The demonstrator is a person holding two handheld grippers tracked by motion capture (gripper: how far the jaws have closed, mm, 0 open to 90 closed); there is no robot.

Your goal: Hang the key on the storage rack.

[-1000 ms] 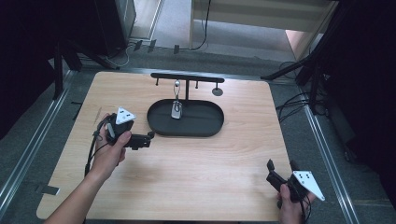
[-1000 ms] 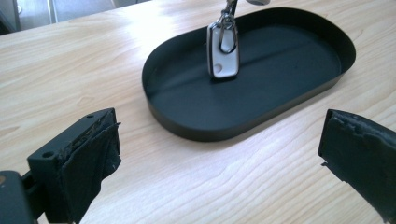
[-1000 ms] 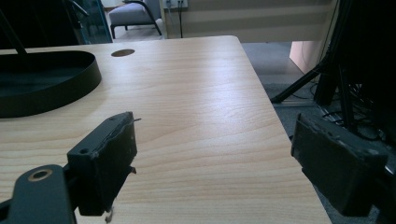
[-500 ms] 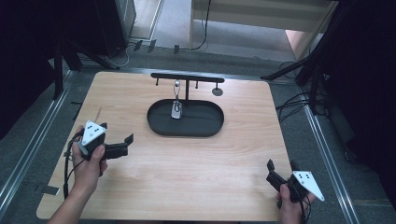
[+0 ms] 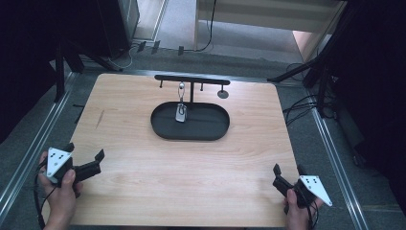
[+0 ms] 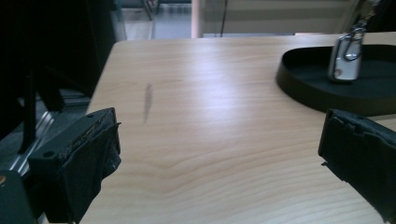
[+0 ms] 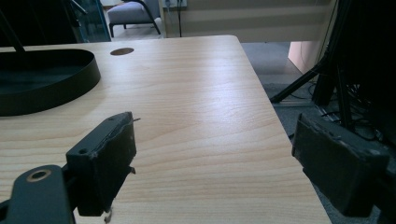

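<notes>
Our left tongs and right tongs gape empty over the pale wood surface; grey floor surrounds it.

So the left gripper is way back from the tray now, down at the table's near-left corner.

padlock: silver, hanging upright from rack | over black oval tray | table centre-back

Left gripper is sitting at the near-left corner, fingers spread wide, holding nothing. Right gripper is sitting near-right, fingers also spread, holding nothing.
</notes>
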